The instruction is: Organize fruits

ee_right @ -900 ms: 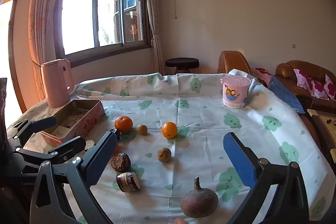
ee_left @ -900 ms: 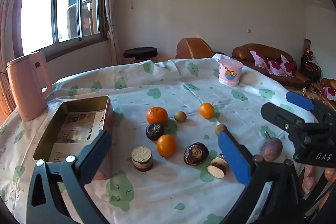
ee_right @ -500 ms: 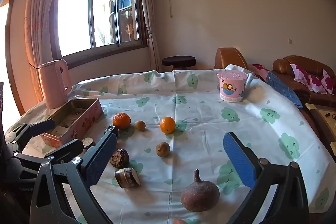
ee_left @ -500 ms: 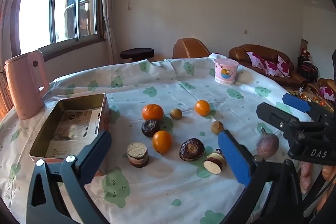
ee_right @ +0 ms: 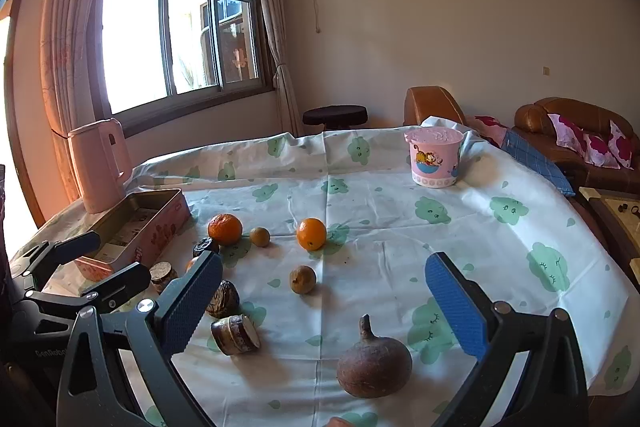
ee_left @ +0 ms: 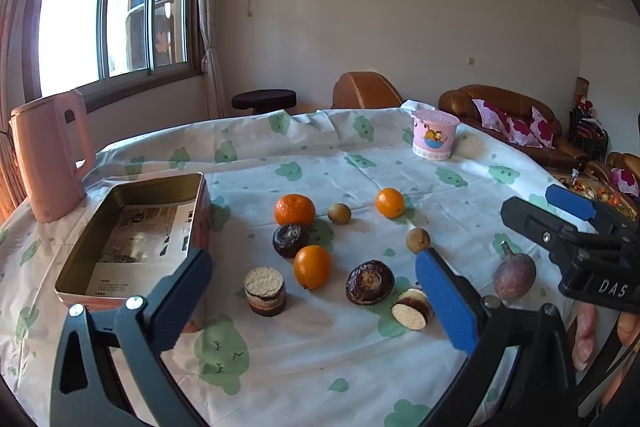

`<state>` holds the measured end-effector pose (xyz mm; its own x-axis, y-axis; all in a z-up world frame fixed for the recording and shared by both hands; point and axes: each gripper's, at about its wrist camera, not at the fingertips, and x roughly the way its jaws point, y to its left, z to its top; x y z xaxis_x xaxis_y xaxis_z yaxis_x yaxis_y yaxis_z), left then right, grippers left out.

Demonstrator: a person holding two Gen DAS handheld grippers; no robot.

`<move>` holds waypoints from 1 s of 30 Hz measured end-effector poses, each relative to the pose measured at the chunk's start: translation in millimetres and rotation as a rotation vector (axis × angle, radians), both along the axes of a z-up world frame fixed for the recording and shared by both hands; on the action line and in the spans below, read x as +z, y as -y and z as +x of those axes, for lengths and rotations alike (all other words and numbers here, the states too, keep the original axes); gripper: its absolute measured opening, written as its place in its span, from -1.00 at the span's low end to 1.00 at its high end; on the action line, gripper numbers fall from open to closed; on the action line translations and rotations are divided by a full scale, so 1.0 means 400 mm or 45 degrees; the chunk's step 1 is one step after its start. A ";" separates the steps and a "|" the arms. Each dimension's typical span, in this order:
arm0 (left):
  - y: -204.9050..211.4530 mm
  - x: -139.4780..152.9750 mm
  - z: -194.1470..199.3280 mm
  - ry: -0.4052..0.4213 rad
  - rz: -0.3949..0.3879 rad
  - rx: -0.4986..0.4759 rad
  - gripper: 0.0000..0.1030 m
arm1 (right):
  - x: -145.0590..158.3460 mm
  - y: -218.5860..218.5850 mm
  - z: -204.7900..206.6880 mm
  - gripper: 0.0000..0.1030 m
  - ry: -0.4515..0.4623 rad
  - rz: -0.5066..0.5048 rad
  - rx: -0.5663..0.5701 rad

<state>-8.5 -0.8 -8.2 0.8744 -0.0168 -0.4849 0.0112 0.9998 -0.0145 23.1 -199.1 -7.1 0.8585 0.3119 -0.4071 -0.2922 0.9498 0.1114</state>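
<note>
- Fruits lie loose on the surface (ee_left: 360, 367), which has a white cloth w/ green blobs; none sit in the tin (ee_left: 132, 235), which stands open at our left.
- Left view: mandarin (ee_left: 294, 209) touches a dark round piece (ee_left: 290, 239) just in front of it; a 2nd orange (ee_left: 312, 266) is just beside that, nearer us.
- 3rd orange (ee_left: 389, 202) sits farther back & right, w/ a small brown fruit (ee_left: 339, 213) between it and the mandarin. Another small brown one (ee_left: 418, 239) is nearer us.
- Front row: a short cylinder piece w/ pale top (ee_left: 265, 291) standing upright, a dark wrinkled disc (ee_left: 370, 282), and a cut piece on its side (ee_left: 412, 309), pale face toward us.
- Purple-brown stemmed fruit (ee_right: 374, 361) sits close in front of our right gripper (ee_right: 324, 307), apart from the rest.
- Left gripper (ee_left: 316, 303): fingers wide apart, nothing between the pads, above the front row.
- Right gripper: also spread wide, holding nothing.
- Pink kettle (ee_left: 50, 155) stands behind the tin; pink tub (ee_left: 434, 139) is far back on the right, well apart from the fruit.
</note>
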 end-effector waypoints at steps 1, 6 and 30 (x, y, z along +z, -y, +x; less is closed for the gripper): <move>0.000 -0.001 0.000 -0.001 0.000 0.001 1.00 | -0.002 -0.001 0.000 0.99 -0.001 -0.002 0.001; -0.001 -0.003 0.001 0.000 -0.003 0.000 1.00 | -0.002 -0.003 0.003 0.98 -0.007 -0.002 0.001; -0.004 -0.004 0.000 -0.003 -0.001 0.001 1.00 | -0.010 -0.013 0.003 0.98 -0.019 -0.007 0.014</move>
